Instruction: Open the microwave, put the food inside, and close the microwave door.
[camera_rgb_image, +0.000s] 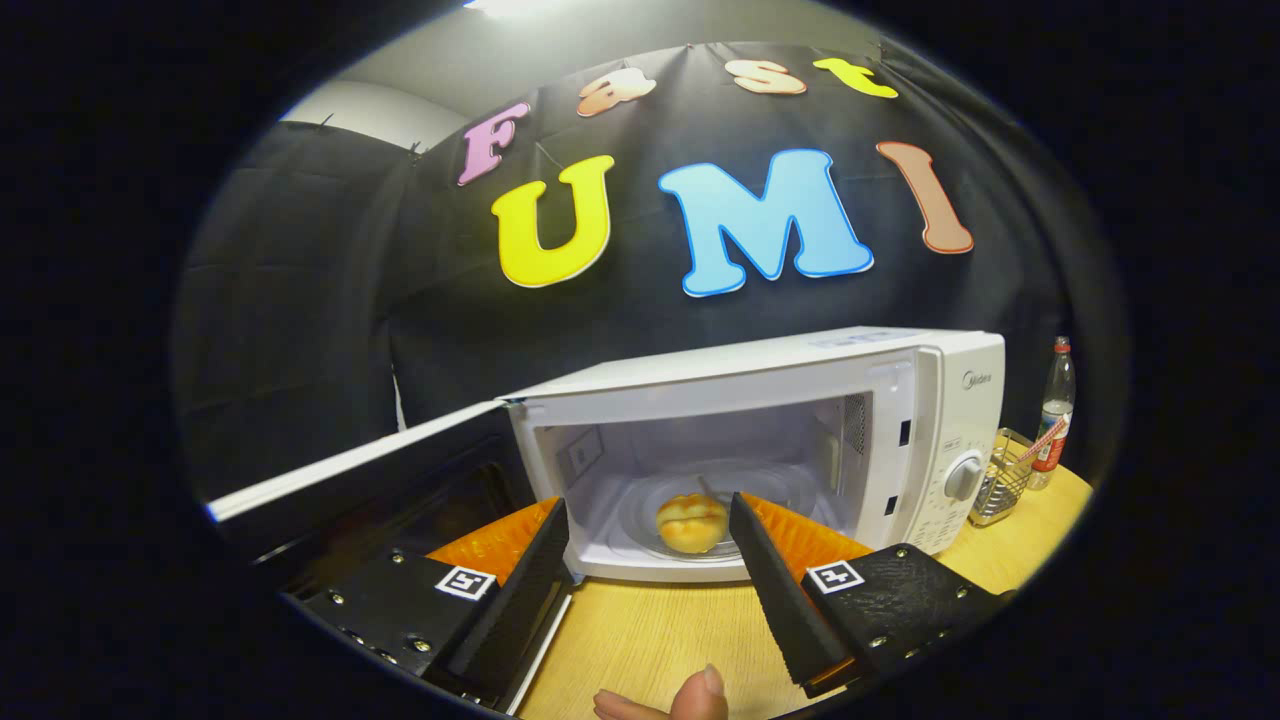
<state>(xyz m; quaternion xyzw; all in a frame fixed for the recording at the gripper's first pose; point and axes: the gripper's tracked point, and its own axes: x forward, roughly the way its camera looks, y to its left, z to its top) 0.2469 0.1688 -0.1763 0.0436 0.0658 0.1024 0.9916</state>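
My gripper (650, 525) is spread wide with nothing held, its fingers level and aimed into the microwave (800, 420). Beyond the tips, the food (690, 522) sits on the glass plate (650, 500) inside. Opening and loading look done. The door (360, 470) hangs open at left; I judge closing remains.

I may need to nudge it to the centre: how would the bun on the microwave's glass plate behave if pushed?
The bun looks rounded and puffy, so probably light and soft. On the smooth glass plate it may slide or roll. The hand-held gripper is open, its fingers either side of it.
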